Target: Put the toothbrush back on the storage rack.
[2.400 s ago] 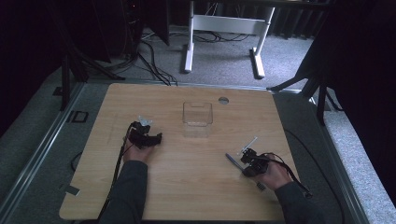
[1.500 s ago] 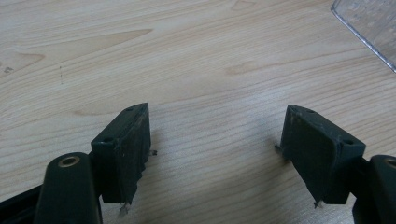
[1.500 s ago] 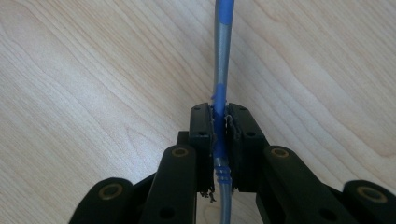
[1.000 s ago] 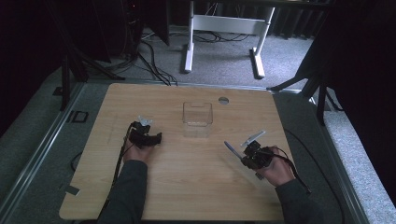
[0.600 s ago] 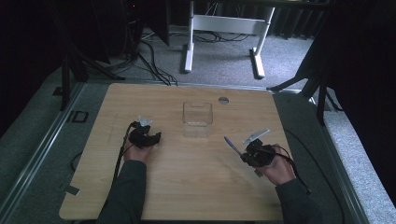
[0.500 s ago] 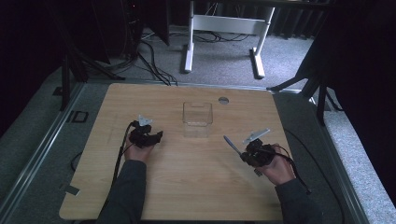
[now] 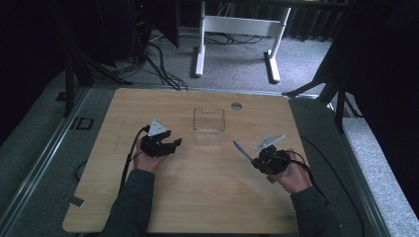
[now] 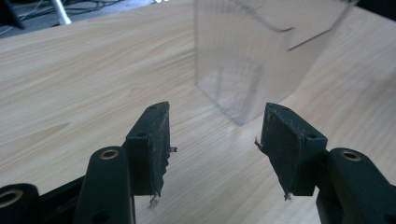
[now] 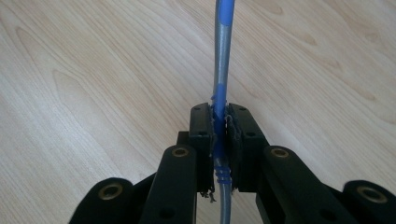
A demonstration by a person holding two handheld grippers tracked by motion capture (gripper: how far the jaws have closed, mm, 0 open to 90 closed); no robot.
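Note:
A blue and silver pen [image 7: 241, 148] juts up and to the left from my right gripper [image 7: 254, 160], which is shut on it above the right side of the wooden table [image 7: 207, 197]. In the right gripper view the pen [image 9: 223, 46] runs straight up between the pressed pads of the right gripper [image 9: 219, 116]. My left gripper [image 7: 175, 143] hovers left of a clear plastic box [image 7: 209, 122]. Its jaws have just been closing, with nothing between them. In the left gripper view they still stand apart, and the left gripper [image 8: 215, 121] points at the clear box [image 8: 252, 56].
A small round grommet [image 7: 236, 105] sits in the table near the far edge, behind the box. A white desk frame [image 7: 237, 29] and cables lie on the floor beyond the table. Dark drapes close off both sides.
The right gripper has lifted the pen off the table and tilted it up to the left. The left gripper has risen a little and edged right toward the box.

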